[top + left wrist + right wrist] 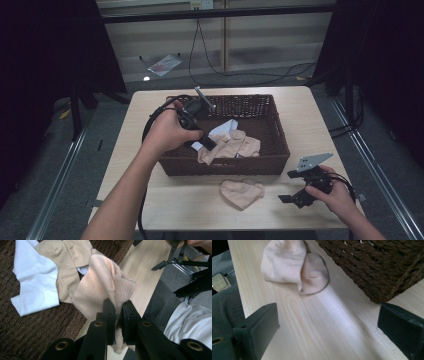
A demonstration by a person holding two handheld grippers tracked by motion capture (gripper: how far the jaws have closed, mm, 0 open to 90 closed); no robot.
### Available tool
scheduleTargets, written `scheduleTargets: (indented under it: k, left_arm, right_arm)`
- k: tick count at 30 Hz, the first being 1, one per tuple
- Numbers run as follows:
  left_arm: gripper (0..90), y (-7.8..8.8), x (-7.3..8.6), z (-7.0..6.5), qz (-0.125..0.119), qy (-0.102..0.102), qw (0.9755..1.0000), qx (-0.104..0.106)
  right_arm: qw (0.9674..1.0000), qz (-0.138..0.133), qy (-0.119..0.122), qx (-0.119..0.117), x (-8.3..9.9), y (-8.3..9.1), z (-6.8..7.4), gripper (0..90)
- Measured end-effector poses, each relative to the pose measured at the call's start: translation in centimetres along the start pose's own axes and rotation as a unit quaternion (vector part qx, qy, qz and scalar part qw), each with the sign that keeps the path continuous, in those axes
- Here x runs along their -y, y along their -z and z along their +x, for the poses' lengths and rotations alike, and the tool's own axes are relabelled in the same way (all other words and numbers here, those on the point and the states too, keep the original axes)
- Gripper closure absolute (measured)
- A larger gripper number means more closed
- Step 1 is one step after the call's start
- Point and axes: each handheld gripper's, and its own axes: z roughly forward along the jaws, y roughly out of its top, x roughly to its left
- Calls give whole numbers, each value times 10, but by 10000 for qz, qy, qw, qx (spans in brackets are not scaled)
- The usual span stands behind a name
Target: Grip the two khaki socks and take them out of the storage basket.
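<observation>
Left claw (118, 315) pinches beige sock (100, 285) by its edge over basket (277, 145); thin grip may slip. Right claw (295, 192) spread, 3 o'clock of desk sock (242, 192).

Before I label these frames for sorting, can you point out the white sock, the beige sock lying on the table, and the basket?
white sock (35, 282), left gripper view, middle of its ribbed fabric.
beige sock on the table (287, 263), right gripper view, its broad folded part.
basket (225, 165), high view, near woven wall.

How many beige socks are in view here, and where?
3: one on the table before the basket, one clamped by the left gripper, one lying inside. More may be hidden underneath.
</observation>
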Motion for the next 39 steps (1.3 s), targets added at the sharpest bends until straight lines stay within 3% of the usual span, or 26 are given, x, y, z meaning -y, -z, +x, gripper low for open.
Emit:
scheduleTargets:
  k: [19,39]
  left_arm:
    - [828,-26,8,-3,94,-88,9997,185]
    - [802,-57,20,-4,253,-170,9994,168]
  right_arm:
    - [10000,18,-1,11,0,0,0,34]
    - [10000,-12,-25,-3,0,1,0,34]
